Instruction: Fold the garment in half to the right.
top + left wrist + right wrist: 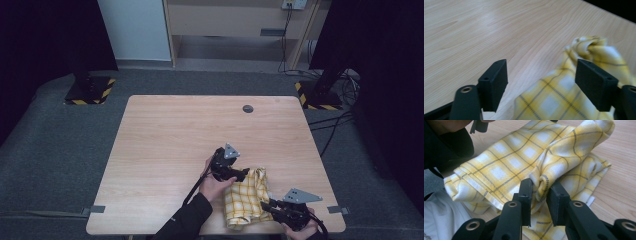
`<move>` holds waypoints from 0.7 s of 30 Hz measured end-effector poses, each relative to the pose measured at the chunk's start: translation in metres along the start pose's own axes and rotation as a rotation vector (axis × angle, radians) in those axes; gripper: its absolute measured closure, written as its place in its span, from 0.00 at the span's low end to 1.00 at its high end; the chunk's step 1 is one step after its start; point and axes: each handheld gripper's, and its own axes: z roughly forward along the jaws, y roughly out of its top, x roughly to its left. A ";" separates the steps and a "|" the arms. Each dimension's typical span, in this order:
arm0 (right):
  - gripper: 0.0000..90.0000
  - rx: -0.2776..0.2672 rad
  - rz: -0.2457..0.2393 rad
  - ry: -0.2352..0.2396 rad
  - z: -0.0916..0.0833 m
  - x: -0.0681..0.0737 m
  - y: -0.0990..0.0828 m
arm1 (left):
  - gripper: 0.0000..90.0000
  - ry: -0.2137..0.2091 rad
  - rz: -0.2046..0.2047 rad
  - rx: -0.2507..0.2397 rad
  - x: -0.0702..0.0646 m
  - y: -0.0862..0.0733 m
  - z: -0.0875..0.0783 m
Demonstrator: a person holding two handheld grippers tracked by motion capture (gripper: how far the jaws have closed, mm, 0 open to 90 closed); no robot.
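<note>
bare wooden table takes up most of the scene, with a small dark round fitting near its far edge and tape tabs at its near corners; nothing lies between the grippers and the cloth; yellow checked cloth, folded and bunched, rests near the table's near right edge; left gripper lies low at the cloth's far left corner, hand behind it, sleeve coming in from the bottom; its jaws stand apart over the cloth's edge, pressing nothing; right gripper points left from the near right corner; its jaws are pinched on a raised fold of the cloth.
</note>
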 end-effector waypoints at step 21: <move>0.58 -0.054 0.005 -0.021 -0.007 -0.005 0.012 | 0.22 0.030 0.064 0.103 0.003 -0.016 0.005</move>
